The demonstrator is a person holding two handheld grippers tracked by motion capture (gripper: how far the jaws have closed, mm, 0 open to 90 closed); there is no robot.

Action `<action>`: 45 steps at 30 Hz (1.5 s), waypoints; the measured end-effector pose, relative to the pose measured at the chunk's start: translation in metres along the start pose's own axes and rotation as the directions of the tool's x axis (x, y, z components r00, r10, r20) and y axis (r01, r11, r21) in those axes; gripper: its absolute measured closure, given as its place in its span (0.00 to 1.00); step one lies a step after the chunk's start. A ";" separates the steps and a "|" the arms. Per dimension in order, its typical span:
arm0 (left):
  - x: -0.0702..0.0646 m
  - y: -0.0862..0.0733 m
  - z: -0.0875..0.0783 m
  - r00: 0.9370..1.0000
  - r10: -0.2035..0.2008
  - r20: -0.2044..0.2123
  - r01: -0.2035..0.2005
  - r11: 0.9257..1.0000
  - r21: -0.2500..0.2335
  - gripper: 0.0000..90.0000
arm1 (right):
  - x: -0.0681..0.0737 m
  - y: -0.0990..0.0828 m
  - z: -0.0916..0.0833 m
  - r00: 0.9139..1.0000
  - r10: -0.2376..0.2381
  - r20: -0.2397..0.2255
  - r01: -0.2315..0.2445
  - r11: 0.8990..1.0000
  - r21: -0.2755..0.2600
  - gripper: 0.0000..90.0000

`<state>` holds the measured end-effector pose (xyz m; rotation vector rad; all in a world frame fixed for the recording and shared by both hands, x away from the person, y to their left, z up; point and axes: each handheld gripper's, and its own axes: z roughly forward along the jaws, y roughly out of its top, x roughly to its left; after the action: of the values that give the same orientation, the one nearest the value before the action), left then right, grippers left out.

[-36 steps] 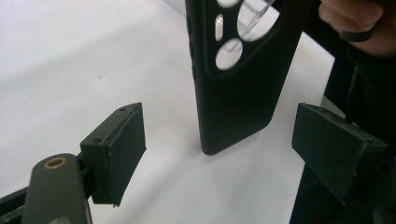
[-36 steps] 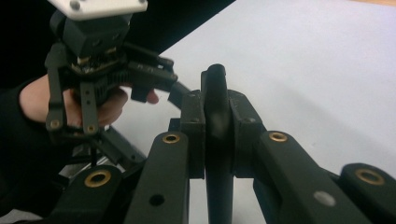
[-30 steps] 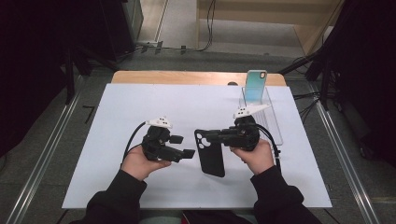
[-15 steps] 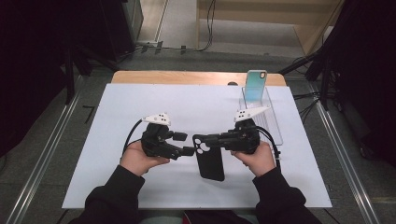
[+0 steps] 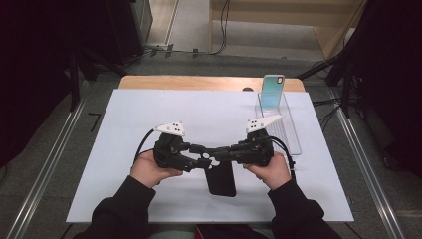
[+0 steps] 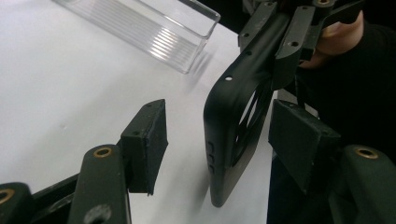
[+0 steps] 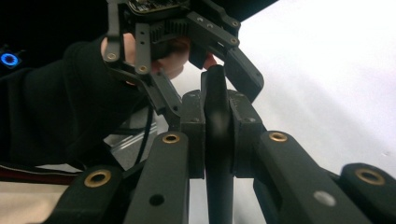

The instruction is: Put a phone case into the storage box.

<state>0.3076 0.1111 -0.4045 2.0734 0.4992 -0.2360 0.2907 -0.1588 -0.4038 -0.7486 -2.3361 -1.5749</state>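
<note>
- A clear plastic stand (image 5: 286, 130) sits in the right half of the high view, on the white table sheet (image 5: 124, 129); it is a long ribbed tray.
- 1 phone with a pale teal back (image 5: 272, 90) stands upright at the far end of that stand, leaning slightly back. The rest of the tray holds nothing that I can make out.
- In the left gripper view the same clear stand (image 6: 154, 28) lies across the upper left of the frame, its ribbed floor bare.
- The black phone case (image 5: 220, 175) is at lower centre of the high view, between the 2 hands, its long side running toward the bottom edge.
- In the left gripper view the case (image 6: 233, 121) stands on edge, matte black, with rounded corners, a small hole near its upper edge and button bumps on its side.
- The right gripper (image 5: 230, 152) is clamped on the upper end of the case; in the right gripper view (image 7: 218, 135) both pads press flat on the case's 2 faces.
- The left gripper (image 5: 206, 158) points toward the right gripper, and its jaws have just been closing.
- In the left gripper view (image 6: 229, 135) the case stands between the jaws, but both pads are apart from it, a gap showing on each side.
</note>
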 end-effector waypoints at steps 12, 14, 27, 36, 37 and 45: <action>-0.002 -0.001 -0.001 0.996 0.050 0.074 -0.049 0.999 -0.009 0.75 | 0.002 0.000 0.003 0.999 -0.021 -0.046 0.021 1.000 -0.010 0.86; -0.002 -0.001 -0.001 0.996 0.045 0.081 -0.045 0.999 0.007 0.77 | 0.001 0.000 0.003 0.998 -0.025 -0.052 0.024 1.000 -0.008 0.85; -0.002 0.006 -0.004 0.991 0.010 0.133 -0.016 0.999 0.040 0.85 | 0.000 0.002 0.000 0.999 0.001 -0.049 -0.002 1.000 -0.026 0.76; 0.003 0.005 -0.014 0.998 -0.028 0.065 0.026 0.999 0.037 0.85 | 0.002 0.003 -0.006 0.997 0.034 0.062 -0.031 0.998 -0.055 0.44; 0.004 0.005 -0.015 0.998 -0.035 0.056 0.033 0.999 0.037 0.85 | 0.001 0.003 -0.007 0.997 0.029 0.073 -0.025 0.998 -0.058 0.41; 0.008 0.005 -0.020 0.997 -0.073 -0.036 0.074 0.997 0.034 0.85 | -0.005 -0.001 -0.007 0.986 0.052 0.158 -0.041 0.996 -0.075 0.34</action>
<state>0.3161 0.1283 -0.3929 2.0990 0.5968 -0.2539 0.2940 -0.1667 -0.4047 -0.9730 -2.3632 -1.6417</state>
